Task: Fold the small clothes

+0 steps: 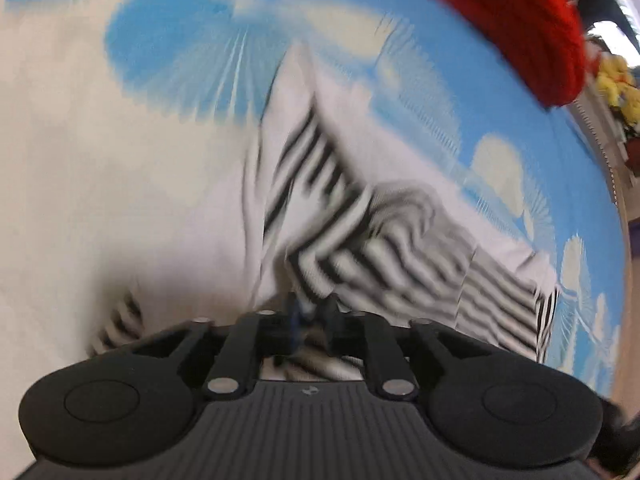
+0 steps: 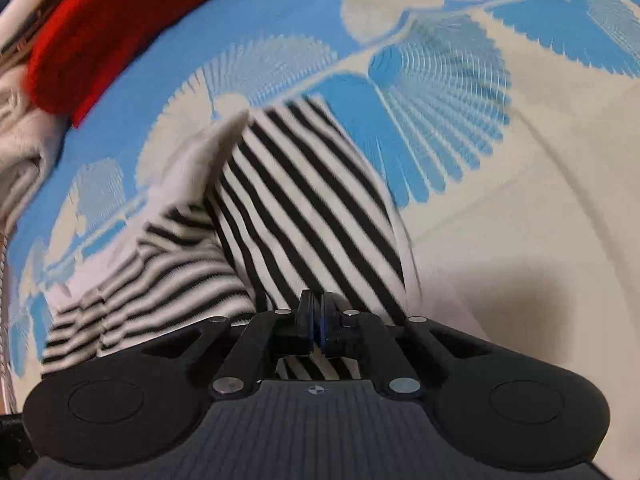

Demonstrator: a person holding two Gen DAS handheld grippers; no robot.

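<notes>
A small black-and-white striped garment (image 1: pixel 360 232) with white lining lies rumpled on a blue-and-cream patterned cloth (image 1: pixel 172 60). My left gripper (image 1: pixel 310 312) is shut on a bunched edge of it; this view is motion-blurred. In the right wrist view the same striped garment (image 2: pixel 304 200) stretches forward from my right gripper (image 2: pixel 316 320), which is shut on its near edge. A white flap of the garment (image 2: pixel 208 156) sticks up to the left of the stripes.
A red knitted garment (image 1: pixel 520 12) lies at the far edge of the cloth; it also shows in the right wrist view (image 2: pixel 108 24). Another light garment (image 2: pixel 20 128) lies at the left. Yellow flowers (image 1: pixel 618 88) stand beyond the cloth's right edge.
</notes>
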